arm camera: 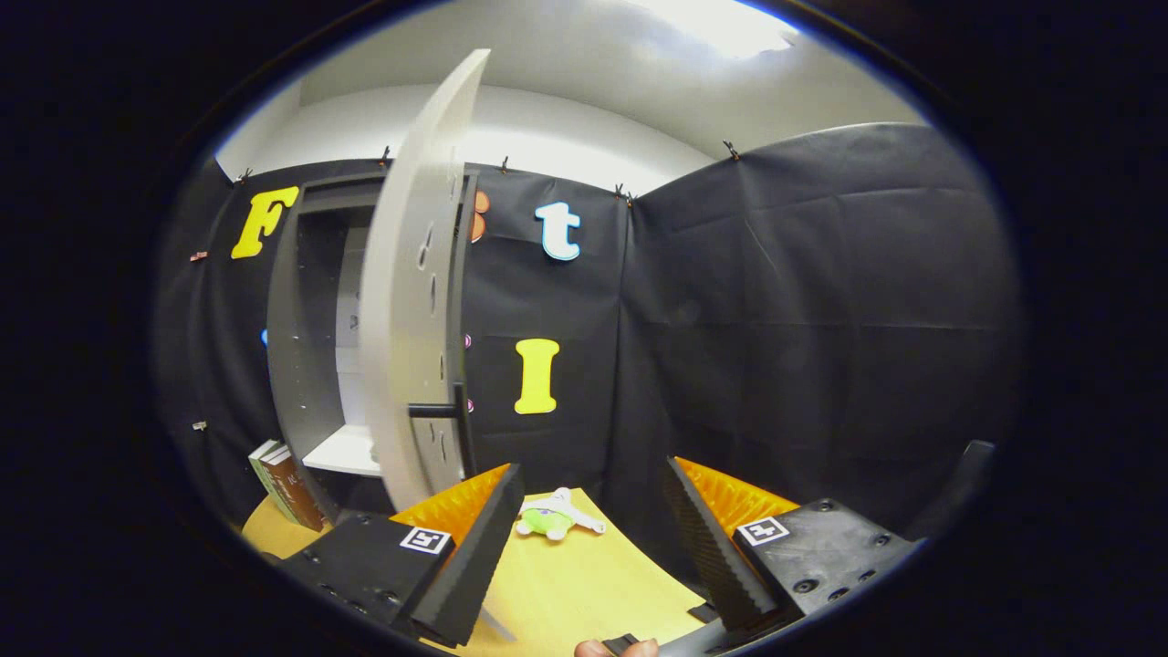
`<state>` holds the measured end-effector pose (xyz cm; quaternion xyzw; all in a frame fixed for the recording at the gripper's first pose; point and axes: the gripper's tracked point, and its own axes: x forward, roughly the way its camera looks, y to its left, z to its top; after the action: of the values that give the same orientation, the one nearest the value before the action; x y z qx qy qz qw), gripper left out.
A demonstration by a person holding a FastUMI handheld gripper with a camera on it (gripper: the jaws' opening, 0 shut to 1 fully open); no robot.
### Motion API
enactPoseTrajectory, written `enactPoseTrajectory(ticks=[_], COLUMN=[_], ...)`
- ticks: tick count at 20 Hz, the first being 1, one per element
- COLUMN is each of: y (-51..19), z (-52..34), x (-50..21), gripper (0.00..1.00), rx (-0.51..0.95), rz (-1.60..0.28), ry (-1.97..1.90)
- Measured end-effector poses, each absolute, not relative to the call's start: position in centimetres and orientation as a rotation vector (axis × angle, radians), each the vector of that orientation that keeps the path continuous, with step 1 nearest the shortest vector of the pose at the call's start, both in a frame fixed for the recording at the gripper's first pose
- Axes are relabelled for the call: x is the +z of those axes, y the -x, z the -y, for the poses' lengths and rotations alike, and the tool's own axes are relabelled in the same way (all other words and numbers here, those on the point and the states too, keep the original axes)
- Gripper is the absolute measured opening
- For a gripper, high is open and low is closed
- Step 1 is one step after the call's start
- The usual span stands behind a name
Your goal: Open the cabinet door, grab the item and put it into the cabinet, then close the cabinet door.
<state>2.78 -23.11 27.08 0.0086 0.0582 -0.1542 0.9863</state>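
Gripper (pixel 584 538): fingers spread wide, holding nothing.
Toy (pixel 555 518): lies on the yellow table (pixel 584 593), just ahead between your fingers, ungrasped.
Cabinet door (pixel 415 301): swung open, far left, its edge toward you; your left finger may clip it.
Cabinet (pixel 315 356): open behind it; books (pixel 285 484) leaning alongside could topple.
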Motion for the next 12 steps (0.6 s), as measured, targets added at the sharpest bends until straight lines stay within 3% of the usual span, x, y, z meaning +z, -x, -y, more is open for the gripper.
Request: enactPoseTrajectory(ticks=[12], y=[-5.1], z=[21.3], x=[25.0], gripper=[0.96], rx=[-0.264], rz=[-0.161], ry=[-0.067])
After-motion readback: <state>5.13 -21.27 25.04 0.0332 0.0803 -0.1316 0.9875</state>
